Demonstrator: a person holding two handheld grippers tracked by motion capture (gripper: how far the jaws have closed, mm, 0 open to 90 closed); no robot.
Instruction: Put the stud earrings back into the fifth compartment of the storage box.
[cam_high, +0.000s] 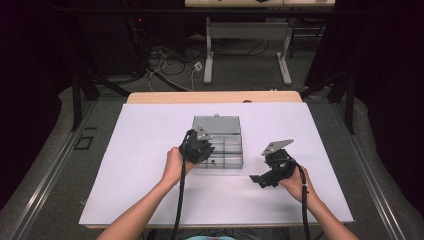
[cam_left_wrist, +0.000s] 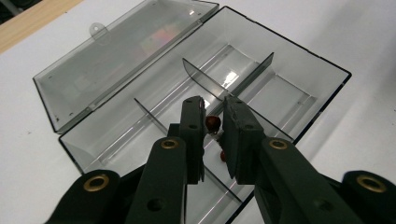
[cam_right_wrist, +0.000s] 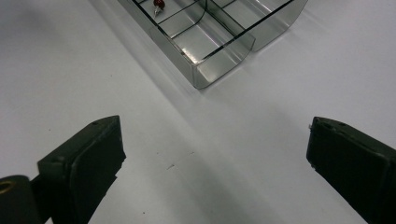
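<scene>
Two tongs at the worktop (cam_high: 150, 150). Left tongs (cam_left_wrist: 214, 109) nip a red bead (cam_left_wrist: 213, 122), seemingly, over the clear box (cam_left_wrist: 299, 74). Right tongs (cam_right_wrist: 215, 154) gape wide, empty.

White-covered worktop (cam_high: 150, 150) on grey carpet (cam_high: 60, 165), dark curtains (cam_high: 385, 75) either side, a white-legged desk (cam_high: 210, 55) and tangled cables (cam_high: 165, 65) beyond.

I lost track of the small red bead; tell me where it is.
In the left gripper view the red bead sits pinched between the left gripper tips, above the open clear box, near its front edge.
</scene>
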